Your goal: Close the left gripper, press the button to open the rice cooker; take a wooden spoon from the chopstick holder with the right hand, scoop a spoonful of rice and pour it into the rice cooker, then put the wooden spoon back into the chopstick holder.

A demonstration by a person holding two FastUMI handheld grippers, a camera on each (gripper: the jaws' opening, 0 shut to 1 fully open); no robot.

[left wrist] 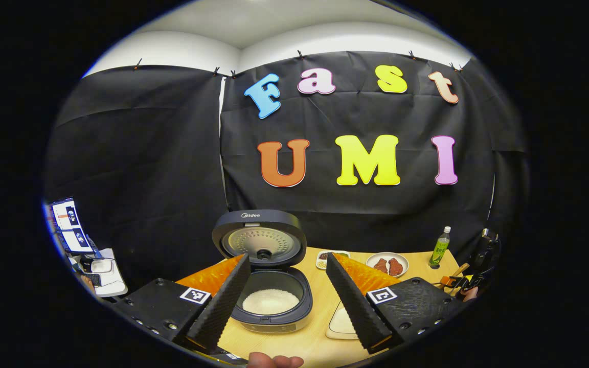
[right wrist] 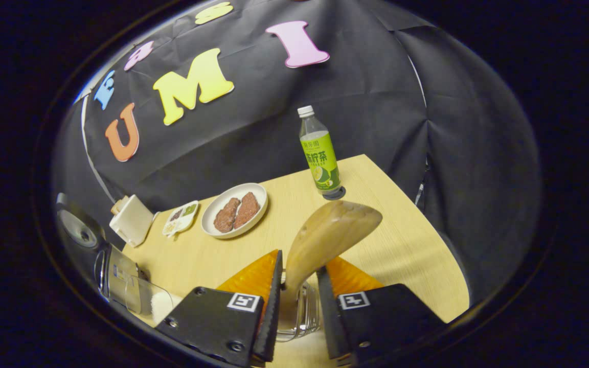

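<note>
A: What is the left hand-held gripper (left wrist: 287,286) doing?
B: Its fingers stand wide apart with nothing between them. Past them on the desk (left wrist: 320,301) sits the rice cooker (left wrist: 273,299), its lid (left wrist: 259,237) tipped up and back, white rice in the pot.

A: And the right hand-held gripper (right wrist: 298,306)?
B: It is closed on the wooden spoon (right wrist: 325,240). Both fingers press the handle low down, and the bowl of the spoon rises above the fingertips, leaning right.

A: Where is the chopstick holder (right wrist: 302,312)?
B: It is the clear container right under the spoon, between the fingers; the handle's lower end sits inside it.

A: What else is on the desk?
B: In the right gripper view, a green bottle (right wrist: 319,153) stands at the far edge, a white plate (right wrist: 234,210) with two brown pieces lies left of it, a small dish (right wrist: 181,217) left of that, then a white box (right wrist: 132,221). A clear cup (right wrist: 143,296) of rice stands near left.
</note>
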